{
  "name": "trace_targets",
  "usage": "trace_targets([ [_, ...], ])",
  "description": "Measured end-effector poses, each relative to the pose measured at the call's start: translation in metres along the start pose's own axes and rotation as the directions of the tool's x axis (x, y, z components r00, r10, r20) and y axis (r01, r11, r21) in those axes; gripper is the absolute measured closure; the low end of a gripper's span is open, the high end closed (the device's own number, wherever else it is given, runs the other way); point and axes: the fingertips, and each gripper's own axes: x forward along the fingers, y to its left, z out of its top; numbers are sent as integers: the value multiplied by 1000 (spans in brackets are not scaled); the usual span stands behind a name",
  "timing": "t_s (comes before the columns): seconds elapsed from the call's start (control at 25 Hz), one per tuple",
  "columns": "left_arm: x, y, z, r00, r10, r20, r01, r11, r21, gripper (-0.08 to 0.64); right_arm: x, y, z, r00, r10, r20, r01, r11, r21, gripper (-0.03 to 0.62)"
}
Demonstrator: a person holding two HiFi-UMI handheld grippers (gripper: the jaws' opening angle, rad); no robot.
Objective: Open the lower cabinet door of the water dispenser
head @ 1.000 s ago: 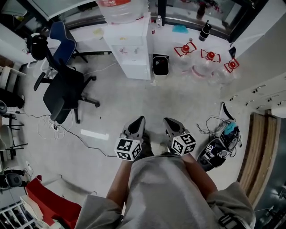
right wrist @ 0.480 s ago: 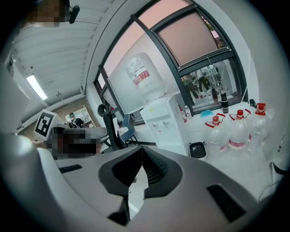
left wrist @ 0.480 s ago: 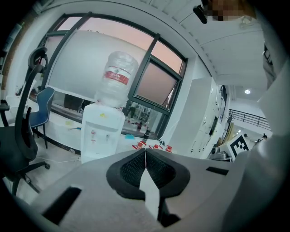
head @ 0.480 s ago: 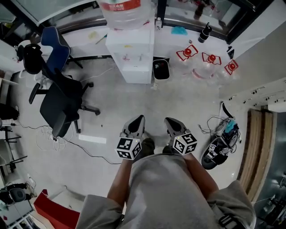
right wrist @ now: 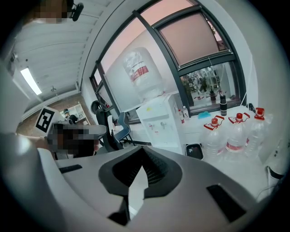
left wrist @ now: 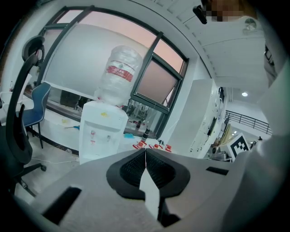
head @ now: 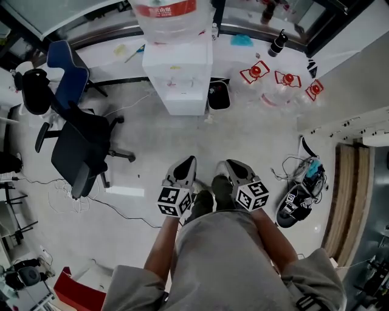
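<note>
**Vs. 1 s back (head view):** the water dispenser now sits lower and more central in frame, so we've closed in on it. The black office chair has slid toward the left edge. The red object at bottom left is mostly cut off. 2 dark shoes now show btw. the grippers. Both grippers keep the same spot in frame, side by side ahead of the torso, tips toward the dispenser.

**Tool state:**
- left gripper: jaws together, nothing btw. them.
- right gripper: same, pads meeting, empty.

**Task item:** the lower cabinet door is on the dispenser's front, below the 2 taps, and looks closed. The dispenser stands against the white ledge, well apart from both grippers, straight ahead across the floor.

**Counts:**
- 1 dispenser
- 1 big bottle inverted on top, red label
- 3 jugs w/ red caps, in a row to the right
- 2 chairs: the black one + a blue chair
- 1 bin
- 1 dark flask on the ledge

**Containers:**
- Top bottle: clear, fill level not readable.
- Jugs: clear, contents not readable.
- Bin: black, just right of the dispenser, a few pale bits inside per the right gripper view.
</note>
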Motion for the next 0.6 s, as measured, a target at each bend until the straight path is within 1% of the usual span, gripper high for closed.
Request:
trace_targets([
  [0.24,33,13,2,999,-12,-37,12,1000,8,548,21,-22,6,1000,-5,7,5,1000,15,581],
  [0.44,77,28,5,998,-1,-60,2,1000,18,548,51,-59,16,1000,-19,19,19,1000,19,581],
  [0.6,116,42,5,997,14,-77,-13,1000,9,548,80,-89,23,1000,-17,17,17,1000,-4,581],
])
